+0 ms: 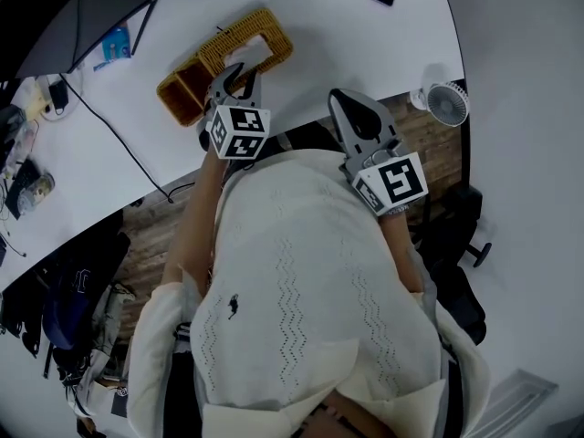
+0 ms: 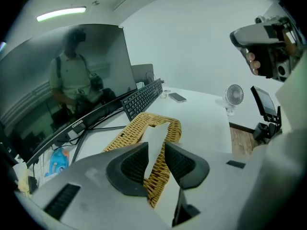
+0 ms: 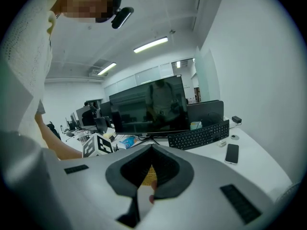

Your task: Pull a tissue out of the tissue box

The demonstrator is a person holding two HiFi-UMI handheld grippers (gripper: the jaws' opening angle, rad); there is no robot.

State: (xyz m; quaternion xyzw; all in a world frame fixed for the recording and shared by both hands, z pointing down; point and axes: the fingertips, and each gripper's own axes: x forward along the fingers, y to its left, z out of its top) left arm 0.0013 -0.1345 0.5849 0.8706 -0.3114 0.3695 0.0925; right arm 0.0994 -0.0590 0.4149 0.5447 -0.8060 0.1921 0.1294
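Currently the tissue box [image 1: 265,26], a wicker case, sits on the desk [image 1: 365,35] close to its front edge, about midway along; one tissue [image 2: 159,135] stands out of the top slot. I read the left gripper [image 2: 156,150] as narrow, its jaws pinched on that tissue just above the slot; the right gripper [image 3: 152,150] hangs over the front edge, well apart from the box, jaws together on nothing. Handling note: the tissue is very light, limp and easily torn; it offers no stiffness, so hold the bunched middle of the sheet, not a corner or a single-ply edge. The wicker case looks light too; I judge it may lift or slide with the sheet. Recommended: draw straight up along the slot, slowly; steady the case with the right gripper if it follows.
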